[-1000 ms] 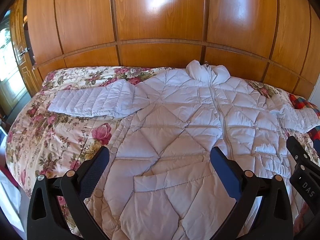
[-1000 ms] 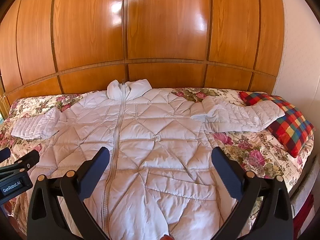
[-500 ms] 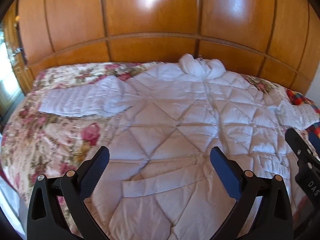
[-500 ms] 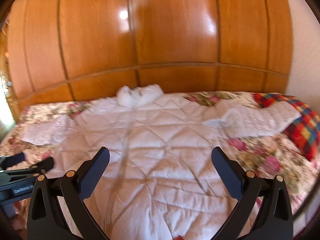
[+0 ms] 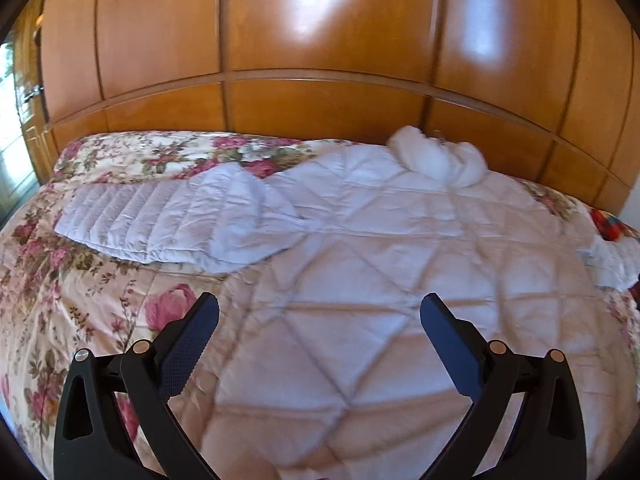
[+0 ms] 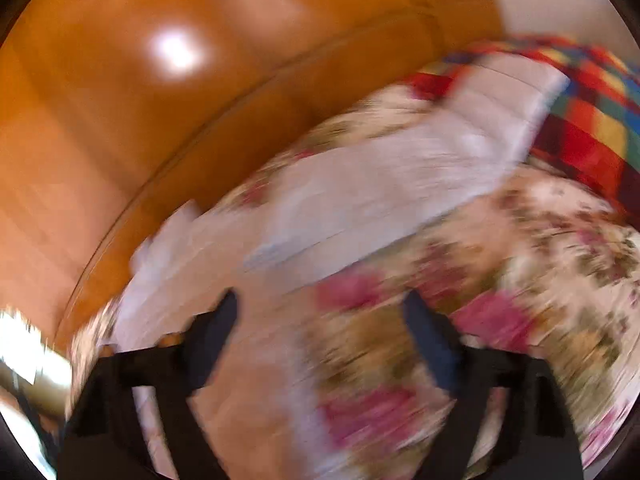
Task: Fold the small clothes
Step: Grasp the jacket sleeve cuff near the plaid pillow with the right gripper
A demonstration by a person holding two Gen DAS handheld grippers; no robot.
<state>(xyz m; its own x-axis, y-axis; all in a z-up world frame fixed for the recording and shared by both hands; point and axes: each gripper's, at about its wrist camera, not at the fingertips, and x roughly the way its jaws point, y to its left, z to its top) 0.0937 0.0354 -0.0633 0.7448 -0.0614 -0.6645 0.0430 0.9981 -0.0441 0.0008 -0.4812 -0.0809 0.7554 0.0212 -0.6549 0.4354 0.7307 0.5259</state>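
Jacket flat on bed, unfolded. Left tool spread, empty. Right tool closing, nothing between; aim for sleeve upper right (blurred), pinch cuff.

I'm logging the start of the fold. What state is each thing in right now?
White quilted jacket: spread flat on the bed, zipped, unfolded.
Jacket's left-view sleeve: stretched out sideways.
Other sleeve: stretched out, cuff on the plaid pillow.
Floral bedspread: covering the bed.
Left claw: open, empty.
Right claw: closing, nothing between the jaws; view blurred.
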